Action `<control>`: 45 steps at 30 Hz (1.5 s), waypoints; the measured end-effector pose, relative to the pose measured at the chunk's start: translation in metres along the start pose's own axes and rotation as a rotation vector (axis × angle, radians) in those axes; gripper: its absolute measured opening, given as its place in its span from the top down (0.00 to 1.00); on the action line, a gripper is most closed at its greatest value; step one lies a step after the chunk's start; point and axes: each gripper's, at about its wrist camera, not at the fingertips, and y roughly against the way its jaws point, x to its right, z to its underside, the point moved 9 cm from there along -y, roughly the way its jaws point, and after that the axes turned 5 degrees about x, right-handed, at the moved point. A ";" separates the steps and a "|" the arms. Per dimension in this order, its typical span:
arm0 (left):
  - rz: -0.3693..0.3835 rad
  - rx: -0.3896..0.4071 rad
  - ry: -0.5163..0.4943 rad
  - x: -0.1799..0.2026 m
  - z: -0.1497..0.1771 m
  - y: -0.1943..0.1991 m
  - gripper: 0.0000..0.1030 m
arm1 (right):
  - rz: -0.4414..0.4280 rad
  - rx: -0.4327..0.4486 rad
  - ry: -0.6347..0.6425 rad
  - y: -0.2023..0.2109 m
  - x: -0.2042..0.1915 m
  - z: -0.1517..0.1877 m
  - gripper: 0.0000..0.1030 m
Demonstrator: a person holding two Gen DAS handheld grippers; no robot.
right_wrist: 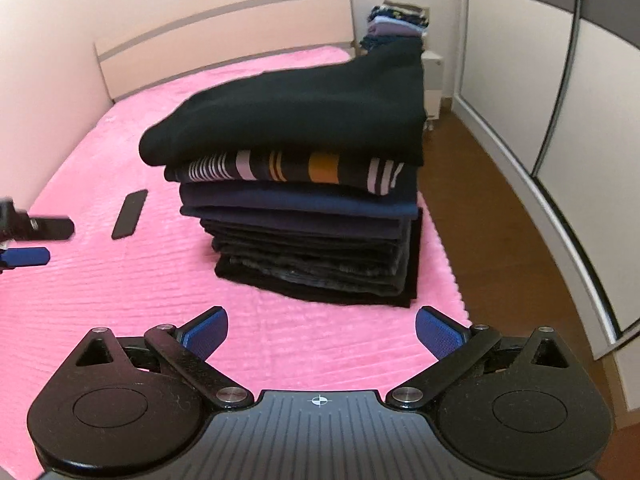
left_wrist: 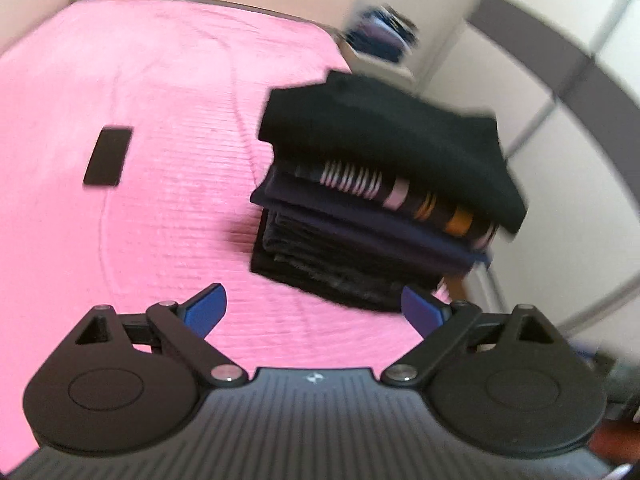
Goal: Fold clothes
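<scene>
Lying left of folded stack (right_wrist: 296,184) on pink bedspread (right_wrist: 120,288): black phone (right_wrist: 129,213).

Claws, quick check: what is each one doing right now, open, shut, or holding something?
Left claw: open, holding nothing, short of the stack of folded clothes.
Right claw: open, holding nothing, over the pink bedspread.

Bare pink bedspread (right_wrist: 120,300) left of the tall folded stack (right_wrist: 312,232), only a flat black phone (right_wrist: 130,214) there.
</scene>
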 end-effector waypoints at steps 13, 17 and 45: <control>-0.015 0.021 -0.242 0.014 0.003 0.064 0.02 | 0.110 0.110 -0.091 0.083 -0.054 0.010 0.01; -0.027 -0.014 -0.288 0.011 0.017 0.079 0.02 | 0.124 0.143 -0.082 0.102 -0.078 0.013 0.01; -0.101 -0.005 -0.337 0.045 0.025 0.077 0.02 | 0.129 0.127 -0.039 0.103 -0.068 -0.004 0.01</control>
